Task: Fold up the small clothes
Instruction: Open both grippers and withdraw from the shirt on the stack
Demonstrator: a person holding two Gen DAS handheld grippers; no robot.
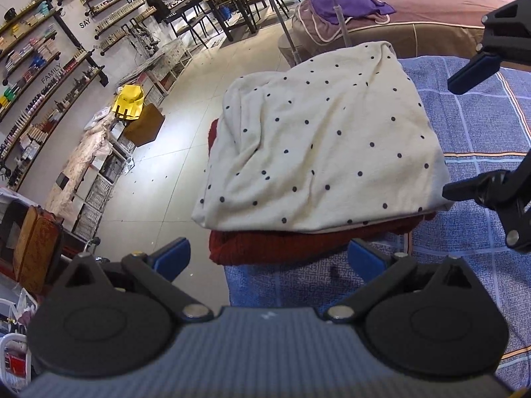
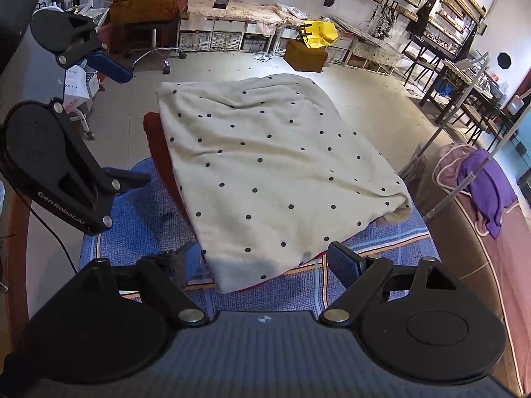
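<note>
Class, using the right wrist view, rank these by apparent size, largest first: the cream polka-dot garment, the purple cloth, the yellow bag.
1. Cream polka-dot garment, though nearest the camera.
2. Purple cloth.
3. Yellow bag, farthest away, so unsure against the cloth.

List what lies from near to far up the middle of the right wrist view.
Right gripper, open → blue patterned cloth → red garment's edge → cream polka-dot garment → bare floor → white storage cabinets along the wall.
</note>
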